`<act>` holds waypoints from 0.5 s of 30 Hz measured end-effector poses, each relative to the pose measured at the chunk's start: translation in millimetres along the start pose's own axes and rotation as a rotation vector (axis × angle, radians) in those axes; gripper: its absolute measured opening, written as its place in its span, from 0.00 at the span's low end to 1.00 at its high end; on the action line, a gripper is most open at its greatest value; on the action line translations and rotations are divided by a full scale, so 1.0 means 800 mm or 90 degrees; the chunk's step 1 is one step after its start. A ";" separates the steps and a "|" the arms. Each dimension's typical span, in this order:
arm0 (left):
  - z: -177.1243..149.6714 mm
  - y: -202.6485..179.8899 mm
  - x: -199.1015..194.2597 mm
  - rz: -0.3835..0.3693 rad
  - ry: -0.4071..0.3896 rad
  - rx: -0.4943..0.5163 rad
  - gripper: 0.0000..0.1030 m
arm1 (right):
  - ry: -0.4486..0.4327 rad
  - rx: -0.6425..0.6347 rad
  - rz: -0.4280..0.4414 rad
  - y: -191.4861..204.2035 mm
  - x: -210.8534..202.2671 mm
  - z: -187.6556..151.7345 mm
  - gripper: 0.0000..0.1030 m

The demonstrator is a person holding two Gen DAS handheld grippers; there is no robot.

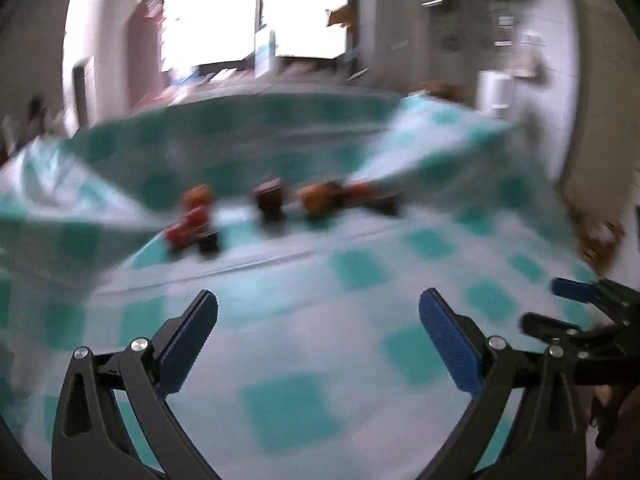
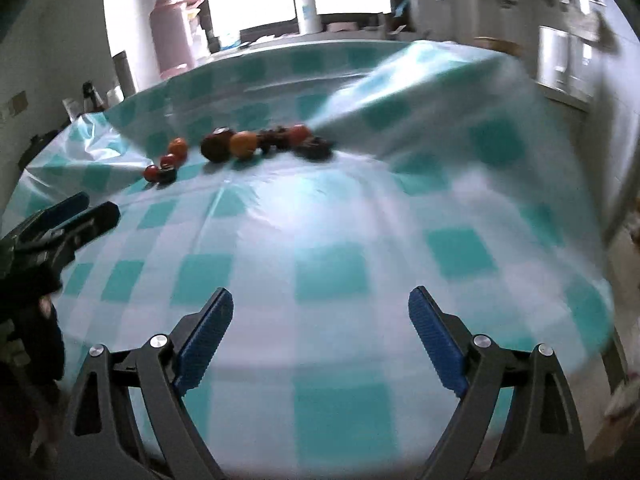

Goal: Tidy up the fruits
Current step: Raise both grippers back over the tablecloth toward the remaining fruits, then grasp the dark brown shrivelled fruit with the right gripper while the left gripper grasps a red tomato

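Observation:
Several small fruits lie in a row on a teal-and-white checked tablecloth [image 2: 328,276], far ahead of both grippers. In the right wrist view I see a dark round fruit [image 2: 216,145], an orange one [image 2: 243,144], a small orange one [image 2: 177,147], red ones [image 2: 151,173] and a dark cluster [image 2: 316,148]. The left wrist view is blurred; the same fruits [image 1: 272,198] show as smears. My left gripper [image 1: 318,306] is open and empty. My right gripper [image 2: 321,304] is open and empty. Each gripper shows at the edge of the other's view.
The cloth is rucked up in folds behind the fruits at left [image 2: 80,148] and right [image 2: 420,92]. A pink container [image 2: 172,36] and a white pump bottle [image 2: 306,4] stand by the window. The table edge drops off at right [image 2: 600,300].

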State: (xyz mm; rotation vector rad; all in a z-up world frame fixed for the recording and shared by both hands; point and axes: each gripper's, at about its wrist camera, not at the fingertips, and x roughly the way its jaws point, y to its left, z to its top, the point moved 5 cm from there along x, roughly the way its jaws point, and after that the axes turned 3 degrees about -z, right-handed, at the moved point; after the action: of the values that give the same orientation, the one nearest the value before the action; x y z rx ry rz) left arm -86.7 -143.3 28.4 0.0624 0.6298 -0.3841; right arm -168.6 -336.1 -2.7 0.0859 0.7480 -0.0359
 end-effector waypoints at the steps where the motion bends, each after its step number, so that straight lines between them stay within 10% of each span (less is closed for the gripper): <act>1: -0.001 0.025 0.003 0.016 0.017 -0.016 0.98 | 0.010 0.000 -0.006 0.007 0.022 0.014 0.84; 10: 0.021 0.181 0.069 0.077 0.060 -0.151 0.98 | 0.076 0.031 -0.016 0.001 0.176 0.122 0.76; 15: 0.023 0.208 0.079 0.100 0.079 -0.108 0.98 | 0.088 0.021 -0.019 0.001 0.225 0.161 0.67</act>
State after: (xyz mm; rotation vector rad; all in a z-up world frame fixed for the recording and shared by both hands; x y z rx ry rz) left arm 31.8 -12.8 -3.8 -0.0273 0.7725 -0.1747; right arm 50.7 -347.7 -31.0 0.1101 0.8867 -0.0717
